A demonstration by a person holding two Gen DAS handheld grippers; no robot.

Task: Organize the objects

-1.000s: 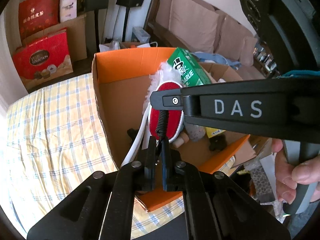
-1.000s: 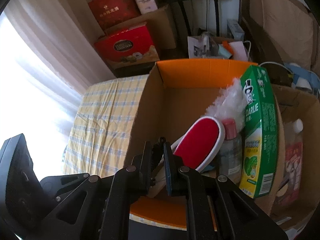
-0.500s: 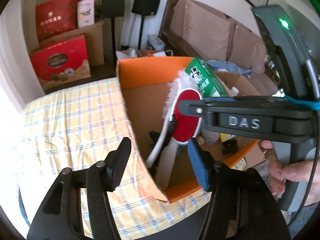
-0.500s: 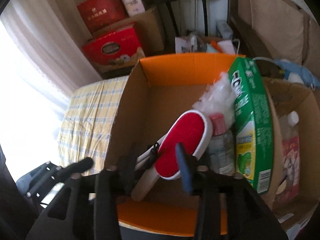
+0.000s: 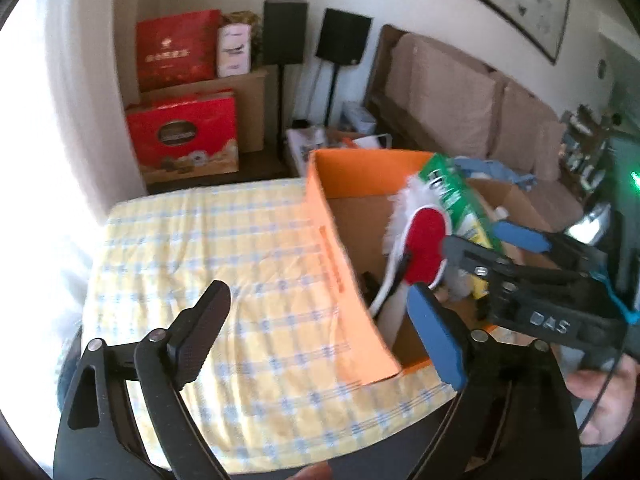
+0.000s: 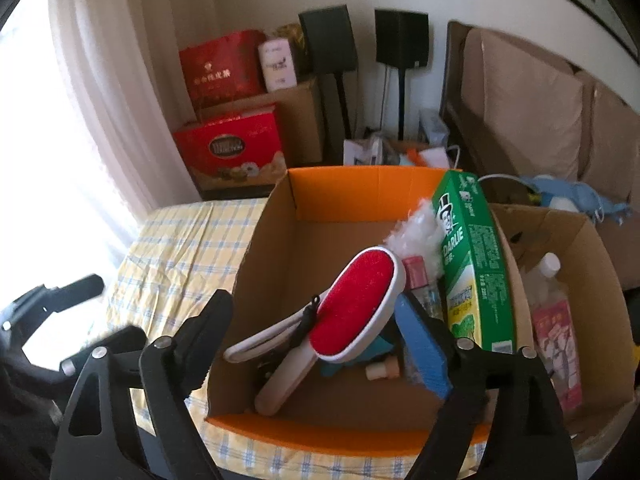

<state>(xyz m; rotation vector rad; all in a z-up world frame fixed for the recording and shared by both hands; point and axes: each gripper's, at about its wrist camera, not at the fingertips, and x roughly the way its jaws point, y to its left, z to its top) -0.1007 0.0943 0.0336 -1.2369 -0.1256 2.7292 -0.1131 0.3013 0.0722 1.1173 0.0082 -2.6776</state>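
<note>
Lint brush (image 6: 352, 304) in box (image 6: 360, 192) — grippers wide

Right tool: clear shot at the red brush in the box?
Probably yes. The right tool is open, jaws just widened, nothing between them, and the red brush lies on top in the open box. The green carton stands beside it, not over it.

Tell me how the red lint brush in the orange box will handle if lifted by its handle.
The lint brush looks like rigid plastic, so probably stiff and light. Its broad red head outweighs the slim handle, so it may swing head-down. It leans on neighbouring items, which might shift.
</note>
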